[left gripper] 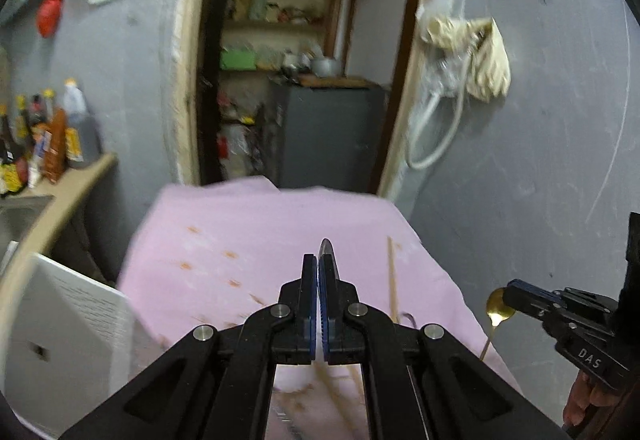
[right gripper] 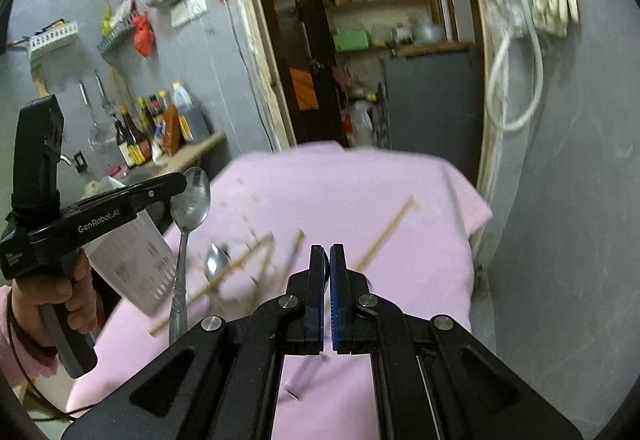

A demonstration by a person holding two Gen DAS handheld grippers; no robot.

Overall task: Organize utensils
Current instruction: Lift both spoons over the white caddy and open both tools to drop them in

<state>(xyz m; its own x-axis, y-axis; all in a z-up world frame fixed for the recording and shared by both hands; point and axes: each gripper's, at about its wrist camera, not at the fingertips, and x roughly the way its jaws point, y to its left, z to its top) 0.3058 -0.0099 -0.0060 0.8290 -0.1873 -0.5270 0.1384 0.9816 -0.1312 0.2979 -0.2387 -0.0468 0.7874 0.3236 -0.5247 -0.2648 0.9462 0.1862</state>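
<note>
Both grippers are clamped on spoons above the pink-clothed tabletop (right gripper: 400,199). The left gripper (right gripper: 182,183) pinches a long silver metal spoon (right gripper: 188,215) at its bowl, left of frame; the right gripper (left gripper: 507,290) pinches a small gold spoon (left gripper: 496,310), lower right. Both look stiff, light and slick, so gripping the handle seems surer. Pale wooden chopsticks (right gripper: 384,236) lie scattered.

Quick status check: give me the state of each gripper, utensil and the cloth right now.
Left gripper: shut on silver spoon.
Silver spoon: held off the cloth, bowl up, handle hanging down.
Right gripper: shut on gold spoon.
Gold spoon: held off the cloth, handle hanging down.
Second silver spoon: lying on cloth.
Chopsticks: lying scattered.
Pink cloth: spread flat.
</note>
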